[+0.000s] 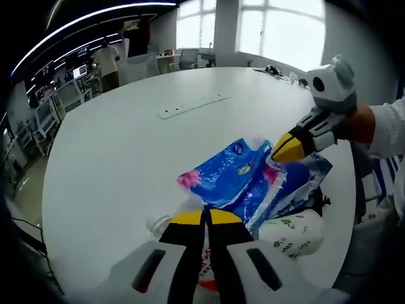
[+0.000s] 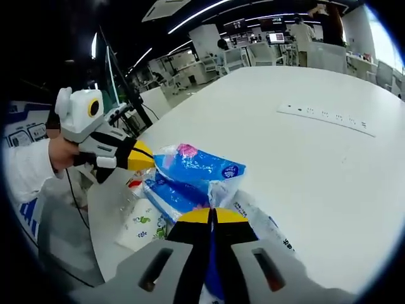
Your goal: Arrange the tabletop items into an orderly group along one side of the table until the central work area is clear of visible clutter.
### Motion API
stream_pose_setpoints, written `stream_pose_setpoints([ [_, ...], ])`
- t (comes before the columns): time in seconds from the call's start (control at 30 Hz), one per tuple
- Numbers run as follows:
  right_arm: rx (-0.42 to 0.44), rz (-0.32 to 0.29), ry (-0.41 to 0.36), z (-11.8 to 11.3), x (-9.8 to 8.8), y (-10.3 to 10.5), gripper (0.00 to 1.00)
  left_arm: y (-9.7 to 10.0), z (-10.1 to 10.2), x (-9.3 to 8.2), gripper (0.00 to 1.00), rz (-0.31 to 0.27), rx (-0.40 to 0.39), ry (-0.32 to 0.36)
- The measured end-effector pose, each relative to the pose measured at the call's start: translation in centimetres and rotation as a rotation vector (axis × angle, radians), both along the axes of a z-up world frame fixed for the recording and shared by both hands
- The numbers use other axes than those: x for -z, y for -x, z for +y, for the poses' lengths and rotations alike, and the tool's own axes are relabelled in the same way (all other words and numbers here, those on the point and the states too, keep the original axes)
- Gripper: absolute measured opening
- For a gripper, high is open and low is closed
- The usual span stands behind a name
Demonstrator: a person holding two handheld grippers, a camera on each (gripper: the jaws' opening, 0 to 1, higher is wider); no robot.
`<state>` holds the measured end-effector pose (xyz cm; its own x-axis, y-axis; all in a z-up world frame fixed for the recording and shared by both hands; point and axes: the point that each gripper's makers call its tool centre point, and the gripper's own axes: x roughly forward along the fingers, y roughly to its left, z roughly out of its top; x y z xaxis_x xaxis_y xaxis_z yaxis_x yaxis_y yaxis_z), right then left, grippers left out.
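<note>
Left gripper view has the left gripper with jaws together at the blue tissue packs, right gripper pinched shut on their far corner; paper cup beside. Looks mid-gathering, next nudge the packs edgeward

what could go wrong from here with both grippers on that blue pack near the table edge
1. The blue plastic pack looks thin and crinkled; with the left gripper and right gripper both at it, opposite pulls might tear it.
2. The paper cup lies on its side by the table edge; dragging the pack could roll it off.
3. The clear item beside the left gripper could get knocked.
</note>
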<state>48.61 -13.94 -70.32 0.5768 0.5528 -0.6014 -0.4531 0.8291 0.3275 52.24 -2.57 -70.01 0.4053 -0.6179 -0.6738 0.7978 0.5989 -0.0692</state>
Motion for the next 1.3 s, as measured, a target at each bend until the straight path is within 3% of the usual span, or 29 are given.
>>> stream_pose_setpoints([
  [0.4,0.011,-0.051,-0.02,-0.7,-2.6,-0.3,0.0,-0.1,-0.5,-2.5,0.0,-0.038,-0.014,0.033],
  [0.8,0.034,-0.104,-0.048,-2.5,-5.8,0.0,0.0,0.1,-2.4,-5.8,0.0,-0.068,-0.004,0.065],
  [1.07,0.049,-0.154,-0.05,-4.4,-8.2,0.2,0.0,0.2,-4.5,-8.2,0.0,-0.093,0.018,0.087],
  [1.3,0.086,-0.213,-0.045,-7.2,-11.0,0.1,0.0,0.2,-7.7,-10.5,0.0,-0.122,0.043,0.118],
])
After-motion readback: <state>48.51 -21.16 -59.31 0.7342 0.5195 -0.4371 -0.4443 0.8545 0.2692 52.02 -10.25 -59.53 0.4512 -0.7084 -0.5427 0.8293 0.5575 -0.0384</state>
